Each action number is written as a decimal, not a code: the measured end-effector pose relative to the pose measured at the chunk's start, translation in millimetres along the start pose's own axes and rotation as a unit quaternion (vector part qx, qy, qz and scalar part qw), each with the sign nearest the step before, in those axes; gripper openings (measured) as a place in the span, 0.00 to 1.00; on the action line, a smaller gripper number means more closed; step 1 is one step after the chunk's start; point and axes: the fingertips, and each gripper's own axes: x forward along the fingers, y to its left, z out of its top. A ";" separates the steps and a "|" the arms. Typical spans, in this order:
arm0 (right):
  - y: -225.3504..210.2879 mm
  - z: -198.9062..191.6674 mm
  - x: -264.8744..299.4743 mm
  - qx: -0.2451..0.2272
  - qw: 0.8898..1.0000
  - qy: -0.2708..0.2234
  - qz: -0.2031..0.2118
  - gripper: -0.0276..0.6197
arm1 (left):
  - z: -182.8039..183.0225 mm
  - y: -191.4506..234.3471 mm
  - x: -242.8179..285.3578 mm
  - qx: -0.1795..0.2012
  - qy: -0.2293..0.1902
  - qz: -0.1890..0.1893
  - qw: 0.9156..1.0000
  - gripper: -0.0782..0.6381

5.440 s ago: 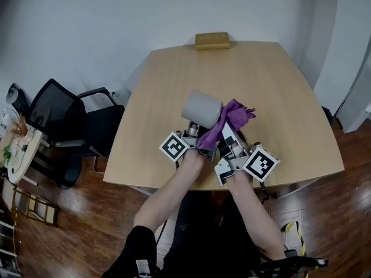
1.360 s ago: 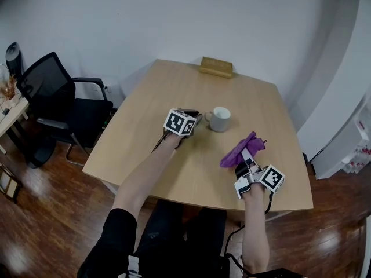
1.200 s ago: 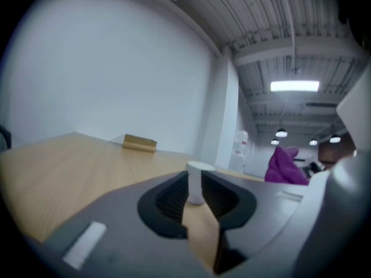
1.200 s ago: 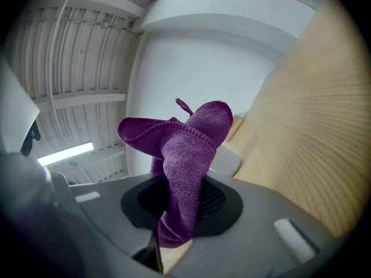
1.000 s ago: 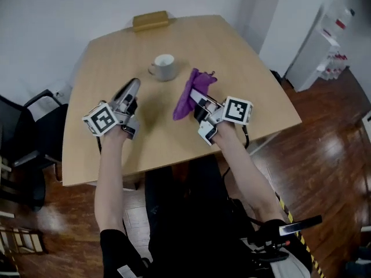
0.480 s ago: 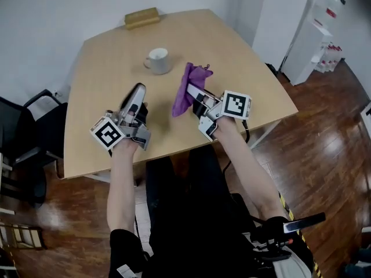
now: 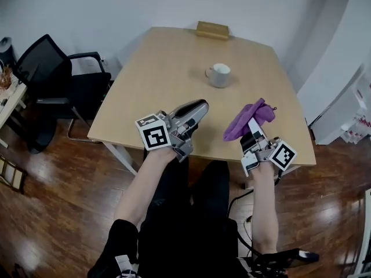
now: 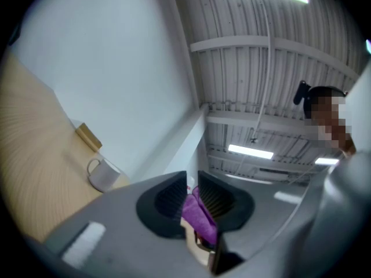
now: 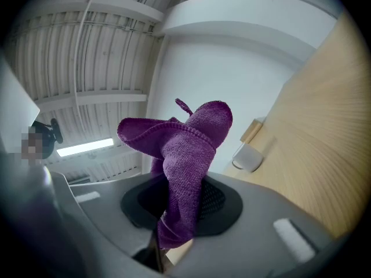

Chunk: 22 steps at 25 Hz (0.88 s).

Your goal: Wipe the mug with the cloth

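1. Two grippers hover at the near edge of the light wooden table (image 7: 145, 86) in the head view. The white ceramic mug (image 7: 218, 75) stands upright, well apart from both.
2. Left gripper view: left gripper (image 8: 192, 198) jaws narrow, just been closing, nothing between them. Mug ahead-left.
3. Right gripper view: right gripper (image 9: 182, 204) clamps the purple terry cloth (image 9: 185, 149). Mug beyond, to the right.

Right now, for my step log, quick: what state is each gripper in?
Left gripper: jaws slightly apart, just been closing, nothing between them.
Right gripper: shut on the purple cloth.
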 end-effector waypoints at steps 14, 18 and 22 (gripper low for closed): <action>90.4 -49.3 -83.9 -0.012 1.000 0.007 0.009 0.18 | -21.2 -112.0 -57.6 0.016 -0.010 0.003 1.000 0.15; 127.8 -62.6 -107.2 -0.027 0.999 0.011 0.022 0.18 | -25.5 -152.7 -76.8 0.025 -0.009 0.009 1.000 0.13; 162.1 -76.9 -129.8 -0.035 0.999 0.016 0.035 0.18 | -31.6 -193.1 -96.9 0.033 -0.011 0.012 0.999 0.13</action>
